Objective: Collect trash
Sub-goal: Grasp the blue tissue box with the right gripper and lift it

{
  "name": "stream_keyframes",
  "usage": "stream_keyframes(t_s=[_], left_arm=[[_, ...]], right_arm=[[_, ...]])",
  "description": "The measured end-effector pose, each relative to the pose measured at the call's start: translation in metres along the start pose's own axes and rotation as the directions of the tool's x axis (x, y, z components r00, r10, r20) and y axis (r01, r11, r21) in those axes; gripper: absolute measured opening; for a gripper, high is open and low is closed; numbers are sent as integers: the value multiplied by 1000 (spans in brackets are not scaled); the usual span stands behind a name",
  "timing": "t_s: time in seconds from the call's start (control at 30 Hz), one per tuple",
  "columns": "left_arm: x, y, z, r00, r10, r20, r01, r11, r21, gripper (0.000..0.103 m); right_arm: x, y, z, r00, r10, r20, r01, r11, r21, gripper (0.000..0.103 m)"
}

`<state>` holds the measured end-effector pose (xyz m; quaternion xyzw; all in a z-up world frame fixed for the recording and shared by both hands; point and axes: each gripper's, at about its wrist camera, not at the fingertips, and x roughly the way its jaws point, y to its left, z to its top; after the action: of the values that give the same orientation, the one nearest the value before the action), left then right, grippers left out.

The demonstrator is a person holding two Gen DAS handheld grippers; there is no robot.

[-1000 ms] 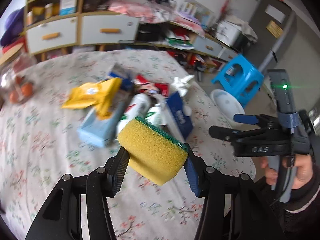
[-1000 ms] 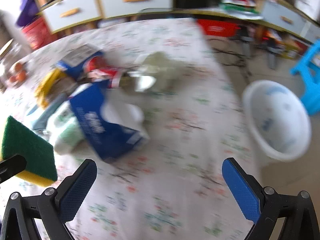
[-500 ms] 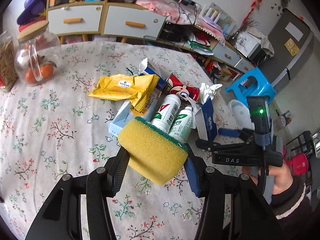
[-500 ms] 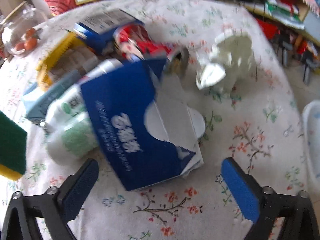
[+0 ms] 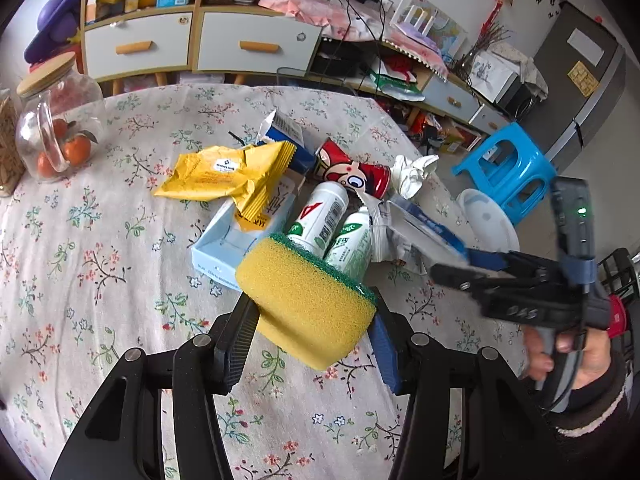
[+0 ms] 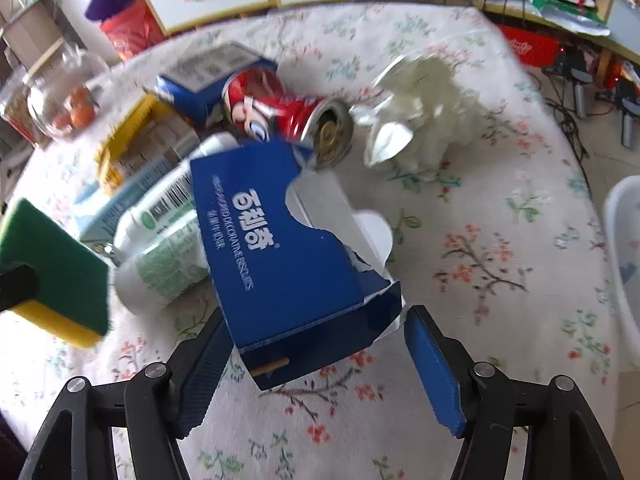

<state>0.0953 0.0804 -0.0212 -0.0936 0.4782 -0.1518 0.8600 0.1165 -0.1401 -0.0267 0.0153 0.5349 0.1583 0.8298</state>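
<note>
Several pieces of trash lie heaped near the table's (image 5: 80, 280) right edge: a torn blue box (image 6: 288, 248), two white bottles (image 5: 324, 216), a red can (image 6: 280, 112), a yellow wrapper (image 5: 224, 176) and crumpled white paper (image 6: 420, 120). The right tongs (image 6: 312, 360) straddle the blue box's near end, their jaws just closing, the left pad at the box, the right one apart from it. The left tongs (image 5: 312, 344) are clenched on a yellow sponge (image 5: 308, 304) above the cloth. A glass jar (image 5: 56, 120) stands by the far left edge.
</note>
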Motion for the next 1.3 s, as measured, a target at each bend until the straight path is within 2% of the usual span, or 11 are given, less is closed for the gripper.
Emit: stream_keyframes(t_s=[0.17,0.2,0.23,0.27,0.43,0.5,0.57,0.93,1.13,1.2,1.3], left_arm=[[-2,-3,-4,1000,23,13,-23,1000,-13,55],[-2,-4,-5,1000,21,12,-20,1000,-22,55],[-1,-5,-6,1000,12,10,-11,999,-34,55],[-1,-6,-7,1000,6,7,-6,999,-39,55],[-2,-23,-12,1000,6,0,-6,1000,-18,55],[-1,-28,-12,1000,8,3,-8,1000,-3,55],[-1,-29,-12,1000,16,3,-16,1000,2,56],[-5,2,-11,1000,23,-3,-24,998,-58,56],[-11,20,-13,1000,23,-9,-24,996,-89,56],[-13,23,-13,1000,19,-10,-20,996,-92,56],[-16,24,-13,1000,14,-5,-15,995,-94,56]], right_arm=[[-24,-25,-5,999,18,39,-21,998,62,70],[-28,-29,-7,999,23,46,-27,997,74,39],[-32,-35,-8,998,46,47,-50,995,89,18],[-36,-40,-10,997,63,49,-68,992,108,10],[-50,-62,-20,996,69,61,-78,984,158,17],[-51,-68,-21,995,82,58,-90,981,171,61],[-54,-73,-23,995,76,66,-87,979,183,83],[-9,-52,-4,973,228,-35,-209,938,276,84],[14,-31,7,983,168,-75,-148,963,226,84],[17,-25,7,981,174,-87,-152,964,219,96],[16,-18,9,987,133,-90,-113,973,203,103]])
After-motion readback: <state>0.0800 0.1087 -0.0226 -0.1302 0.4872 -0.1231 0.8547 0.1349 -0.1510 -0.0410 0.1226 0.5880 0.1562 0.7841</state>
